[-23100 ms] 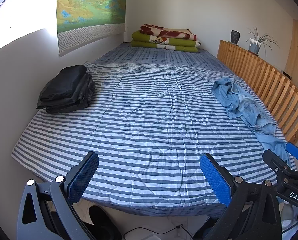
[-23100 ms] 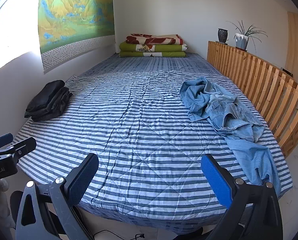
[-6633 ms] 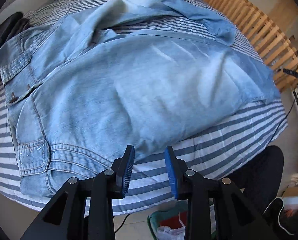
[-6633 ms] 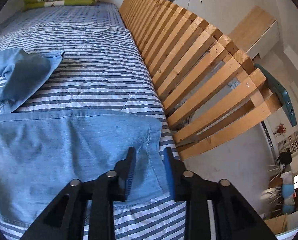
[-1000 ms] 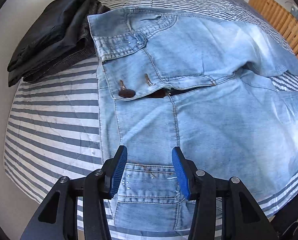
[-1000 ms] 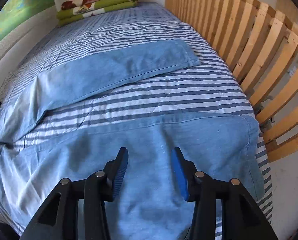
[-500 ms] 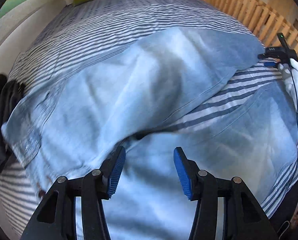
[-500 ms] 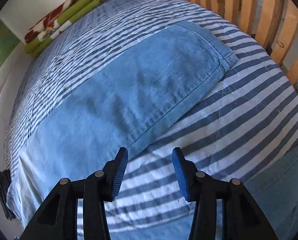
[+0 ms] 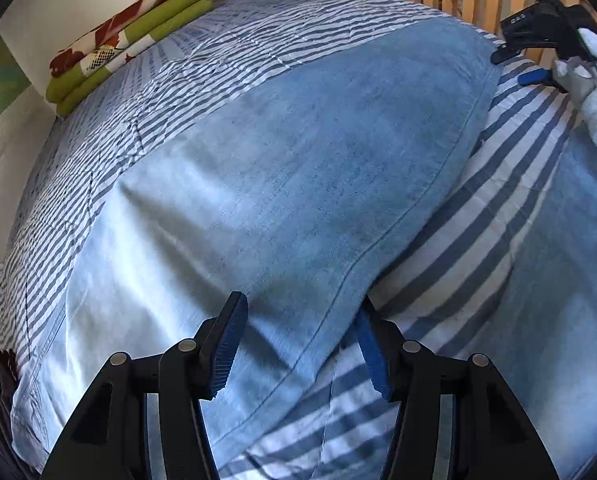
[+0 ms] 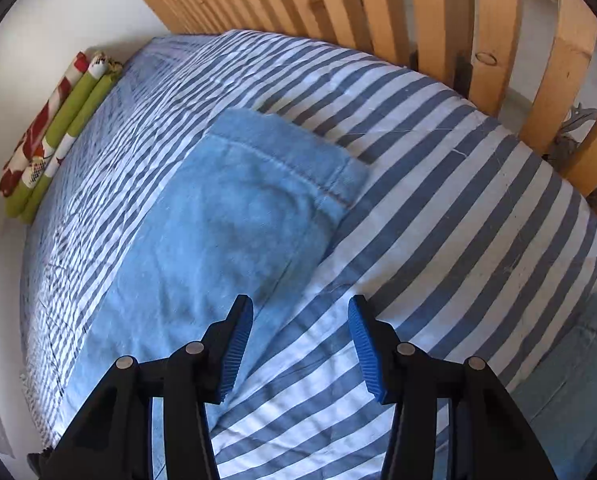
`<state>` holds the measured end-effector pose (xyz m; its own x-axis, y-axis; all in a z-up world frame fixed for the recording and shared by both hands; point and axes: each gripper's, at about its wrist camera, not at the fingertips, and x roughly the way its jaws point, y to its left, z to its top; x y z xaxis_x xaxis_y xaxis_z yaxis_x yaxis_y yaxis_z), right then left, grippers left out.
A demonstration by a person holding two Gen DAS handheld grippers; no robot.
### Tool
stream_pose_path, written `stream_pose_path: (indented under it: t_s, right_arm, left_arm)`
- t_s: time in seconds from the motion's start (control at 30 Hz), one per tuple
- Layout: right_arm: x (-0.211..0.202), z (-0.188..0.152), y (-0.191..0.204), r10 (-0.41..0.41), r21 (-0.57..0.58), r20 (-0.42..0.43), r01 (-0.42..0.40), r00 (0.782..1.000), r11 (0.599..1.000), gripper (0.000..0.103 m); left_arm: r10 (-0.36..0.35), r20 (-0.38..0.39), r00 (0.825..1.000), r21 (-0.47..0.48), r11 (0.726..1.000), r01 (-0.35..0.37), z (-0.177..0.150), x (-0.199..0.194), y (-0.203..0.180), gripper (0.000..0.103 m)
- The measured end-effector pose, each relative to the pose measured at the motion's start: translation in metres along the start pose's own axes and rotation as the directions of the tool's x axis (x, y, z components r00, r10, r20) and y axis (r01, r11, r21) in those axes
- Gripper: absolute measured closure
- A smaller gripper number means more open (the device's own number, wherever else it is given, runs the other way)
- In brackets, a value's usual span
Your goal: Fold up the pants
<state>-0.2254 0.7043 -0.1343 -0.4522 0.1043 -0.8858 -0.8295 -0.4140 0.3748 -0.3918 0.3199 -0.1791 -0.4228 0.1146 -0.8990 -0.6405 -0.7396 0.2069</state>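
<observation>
Our pants [image 9: 282, 168] lie spread on the striped bed [image 10: 438, 184], legs splayed apart. Our left gripper [image 9: 298, 344] is closing over the far leg's edge, still ungripped; our right gripper [image 10: 300, 350] is opening, empty. Grabbing bedsheet with denim could drag and wrinkle everything.

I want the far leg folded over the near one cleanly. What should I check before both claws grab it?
1. Far leg lies flat on the bedspread: ok, only soft wrinkles.
2. Left claw is over the far leg's near edge: ok; its jaws are closing, pads not yet pressing the cloth.
3. Right claw is at the cuff: not ok; it is short of the cuff, over the leg's edge and the bedspread, jaws opening, nothing held.
4. Near leg is flat and ready to be covered: cannot tell, only part shows.
5. Waist end is straight: cannot tell, it is at the picture's edge.
</observation>
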Motion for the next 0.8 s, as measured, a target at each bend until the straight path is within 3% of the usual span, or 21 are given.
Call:
stream_pose_path:
  t_s: [0.03, 0.1, 0.17, 0.27, 0.4, 0.57, 0.67, 0.8]
  right_arm:
    - [0.000, 0.004, -0.003, 0.025, 0.013, 0.005, -0.026, 1.000, 1.000, 0.056]
    - [0.004, 0.012, -0.002, 0.074, 0.029, 0.010, -0.074, 0.997, 0.997, 0.053]
    - [0.010, 0.019, 0.007, 0.107, 0.019, 0.007, -0.107, 0.994, 0.994, 0.054]
    - [0.014, 0.018, 0.033, 0.088, -0.062, -0.003, -0.088, 0.996, 0.994, 0.099]
    - [-0.021, 0.014, 0.079, 0.084, -0.245, 0.066, -0.066, 0.994, 0.967, 0.100]
    - [-0.113, 0.013, 0.104, 0.187, -0.372, 0.181, -0.109, 0.966, 0.922, 0.100]
    - [-0.154, -0.010, 0.081, 0.184, -0.422, 0.177, -0.094, 0.967, 0.902, 0.100]
    - [-0.170, -0.070, 0.016, 0.040, -0.483, 0.150, 0.038, 0.988, 0.875, 0.100]
  left_arm:
    - [-0.001, -0.002, 1.000, -0.006, 1.000, 0.001, 0.003, 0.005, 0.002, 0.056]
    - [-0.037, -0.005, 0.999, -0.032, 0.999, 0.037, 0.009, 0.011, 0.011, 0.093]
    - [-0.063, -0.001, 0.998, -0.052, 0.997, 0.063, 0.013, 0.009, 0.021, 0.099]
    - [-0.053, 0.027, 0.998, -0.035, 0.998, 0.054, 0.014, -0.004, 0.030, 0.100]
    - [-0.084, 0.063, 0.994, -0.093, 0.992, 0.089, 0.020, -0.028, 0.064, 0.100]
    - [-0.119, 0.176, 0.977, -0.147, 0.978, 0.145, 0.011, -0.096, 0.096, 0.100]
    - [-0.146, 0.197, 0.969, -0.065, 0.985, 0.162, -0.016, -0.132, 0.079, 0.100]
    - [-0.214, 0.097, 0.972, 0.099, 0.974, 0.205, -0.070, -0.140, 0.028, 0.098]
